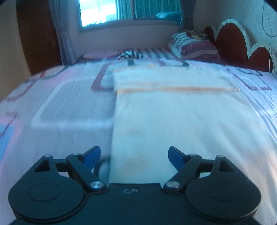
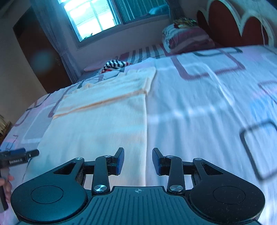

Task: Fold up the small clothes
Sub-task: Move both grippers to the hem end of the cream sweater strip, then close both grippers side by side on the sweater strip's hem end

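A pale cream garment (image 1: 164,112) with an orange stripe across it lies flat on the patterned bed sheet (image 1: 60,107). Its upper part looks folded over at the stripe. My left gripper (image 1: 135,152) hovers over the garment's near left edge, open wide, with nothing between its blue pads. In the right wrist view the same garment (image 2: 103,121) stretches away to the left. My right gripper (image 2: 138,152) is over its near right edge, open and empty. The left gripper's body (image 2: 19,155) and a hand (image 2: 7,183) show at the far left of that view.
A black-and-white striped cloth (image 1: 129,54) lies bunched at the far side of the bed. Stacked striped pillows (image 1: 192,45) sit by the red scalloped headboard (image 1: 230,39). A window (image 1: 98,12) and curtains are behind, with a dark door (image 2: 39,52) to the left.
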